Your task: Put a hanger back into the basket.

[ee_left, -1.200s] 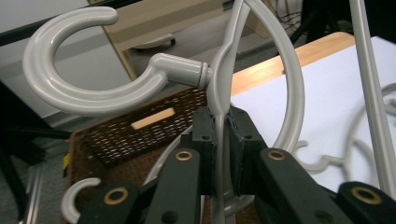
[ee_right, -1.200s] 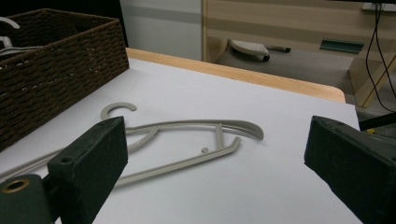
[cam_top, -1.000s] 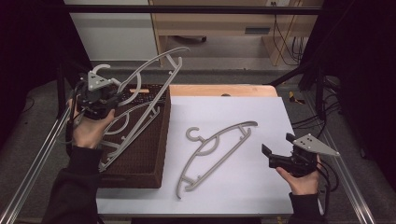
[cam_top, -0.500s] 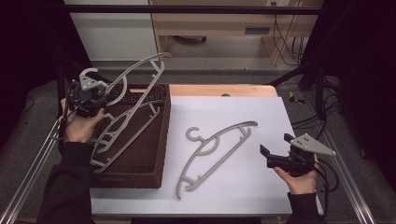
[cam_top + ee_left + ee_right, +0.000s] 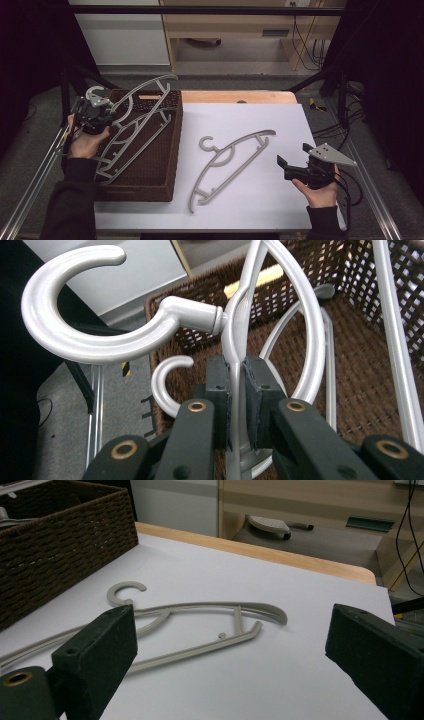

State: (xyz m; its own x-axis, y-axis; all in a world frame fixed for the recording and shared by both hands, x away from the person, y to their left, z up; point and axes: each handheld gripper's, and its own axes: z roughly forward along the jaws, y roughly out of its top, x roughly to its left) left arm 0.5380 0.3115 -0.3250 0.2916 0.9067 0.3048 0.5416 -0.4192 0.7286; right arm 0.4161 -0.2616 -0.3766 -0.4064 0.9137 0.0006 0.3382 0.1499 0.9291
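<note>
Left gripper (image 5: 95,116) holds a silver hanger (image 5: 135,112) over the brown wicker basket (image 5: 165,150) at the left of the counter (image 5: 260,200). In the high view the hanger's long axis runs diagonal: hook end (image 5: 94,92) up near the gripper at far left, the body slanting down-left toward the basket's near left corner, w/ the upper arm arcing off to the right over the basket's far rim. It's tilted, not flat.

Left gripper view gives the close detail: fingers (image 5: 220,390) pressed together on the hanger's thin neck strip just below where the hook stem joins; the big hook (image 5: 75,305) curls up and left beyond the fingertips, opening to the upper right. That view also shows a second hanger (image 5: 167,385) lying inside the basket underneath, its small hook poking out left of the fingers; the high view can't separate it clearly from the held one.

Right gripper (image 5: 295,167) sits low at the counter's right edge, fingers (image 5: 95,650) spread wide, nothing between them. A grey hanger (image 5: 230,162) lies flat on the white counter between basket and right gripper, well apart from both; long axis diagonal, hook toward the basket. Right gripper view looks along it: hook (image 5: 125,592) at left, bar running right, ahead of the open fingers, not touching.
</note>
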